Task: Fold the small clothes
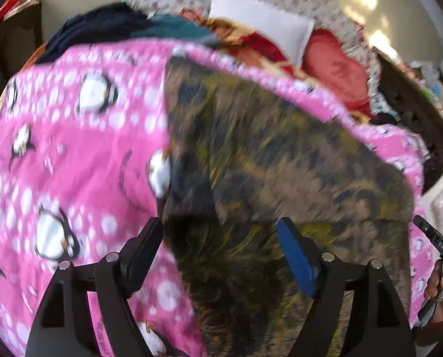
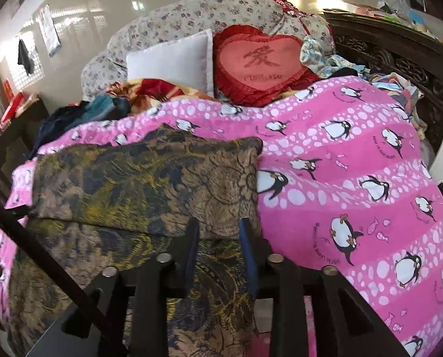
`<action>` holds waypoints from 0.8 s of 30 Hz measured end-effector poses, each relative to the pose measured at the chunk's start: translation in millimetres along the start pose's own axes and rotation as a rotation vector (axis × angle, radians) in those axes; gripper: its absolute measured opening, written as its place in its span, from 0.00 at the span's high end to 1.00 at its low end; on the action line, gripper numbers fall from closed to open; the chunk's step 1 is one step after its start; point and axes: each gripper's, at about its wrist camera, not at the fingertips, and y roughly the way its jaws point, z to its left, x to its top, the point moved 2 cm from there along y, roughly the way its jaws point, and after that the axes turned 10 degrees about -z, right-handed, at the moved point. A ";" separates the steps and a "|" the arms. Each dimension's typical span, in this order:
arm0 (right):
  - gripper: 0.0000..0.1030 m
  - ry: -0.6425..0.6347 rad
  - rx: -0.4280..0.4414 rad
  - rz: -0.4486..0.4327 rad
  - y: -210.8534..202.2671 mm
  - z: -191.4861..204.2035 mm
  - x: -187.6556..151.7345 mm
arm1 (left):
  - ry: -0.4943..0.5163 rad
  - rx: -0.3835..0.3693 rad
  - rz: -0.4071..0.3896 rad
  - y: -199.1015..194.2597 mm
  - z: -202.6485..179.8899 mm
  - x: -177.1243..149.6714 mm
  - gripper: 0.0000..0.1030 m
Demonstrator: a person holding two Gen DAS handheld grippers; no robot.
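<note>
A brown, yellow and dark patterned garment (image 2: 144, 184) lies on a pink penguin blanket (image 2: 355, 178), its far part folded over the near part. My right gripper (image 2: 218, 232) hovers over the garment's near right area, jaws parted with nothing between them. In the blurred left wrist view the same garment (image 1: 281, 163) fills the middle. My left gripper (image 1: 221, 232) is open above its near edge, empty. The other gripper (image 1: 435, 238) and a hand show at the right edge.
A red heart cushion (image 2: 260, 62), a white pillow (image 2: 174, 59) and a floral pillow (image 2: 191, 15) lie at the bed's head. Dark and teal clothes (image 2: 81, 113) are heaped at the far left. A carved dark headboard (image 2: 400, 56) runs along the right.
</note>
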 end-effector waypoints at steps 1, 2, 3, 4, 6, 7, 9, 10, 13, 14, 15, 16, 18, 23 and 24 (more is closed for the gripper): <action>0.69 0.005 -0.020 0.025 10.2 -1.2 -4.0 | -0.007 0.019 0.019 5.0 2.9 -5.1 0.24; 0.69 0.010 -0.033 0.066 23.3 -2.2 -9.5 | -0.020 0.021 0.027 6.8 6.8 -9.8 0.24; 0.69 0.021 -0.041 0.107 34.0 -4.4 -15.5 | -0.026 0.015 0.023 2.8 8.9 -11.9 0.24; 0.69 0.032 -0.046 0.141 41.2 -6.0 -22.9 | -0.031 0.005 0.023 -3.6 10.6 -14.0 0.24; 0.68 0.024 -0.050 0.127 31.6 -5.0 -24.8 | -0.044 -0.034 0.035 -22.6 14.0 -20.0 0.24; 0.67 0.028 -0.031 0.126 21.4 -4.3 -25.6 | -0.046 -0.048 0.035 -32.4 15.5 -24.2 0.24; 0.50 0.044 0.023 0.115 -3.1 -2.8 -28.4 | -0.037 -0.066 0.038 -53.4 18.5 -37.3 0.24; 0.45 0.039 0.038 0.108 -18.3 -1.9 -30.8 | -0.034 -0.076 0.039 -62.4 20.0 -45.0 0.23; 0.39 0.016 0.073 0.101 -61.1 0.9 -40.8 | -0.046 -0.090 0.065 -86.2 29.7 -73.1 0.23; 0.38 0.019 0.094 0.105 -78.7 -0.4 -45.7 | -0.050 -0.097 0.073 -93.4 32.9 -82.1 0.23; 0.37 0.025 0.109 0.112 -94.1 -2.4 -50.6 | -0.054 -0.100 0.076 -101.3 36.6 -91.0 0.23; 0.35 0.028 0.115 0.115 -103.3 -3.4 -54.0 | -0.056 -0.099 0.073 -109.6 39.6 -99.9 0.23; 0.30 0.032 0.130 0.122 -130.2 -8.1 -67.1 | -0.063 -0.102 0.076 -122.4 44.1 -115.2 0.23; 0.30 0.031 0.112 0.171 -163.6 -19.3 -114.3 | -0.033 -0.125 0.100 -148.4 41.9 -147.9 0.23; 0.30 0.035 0.111 0.178 -165.6 -20.9 -123.0 | -0.018 -0.120 0.108 -150.5 40.1 -154.5 0.23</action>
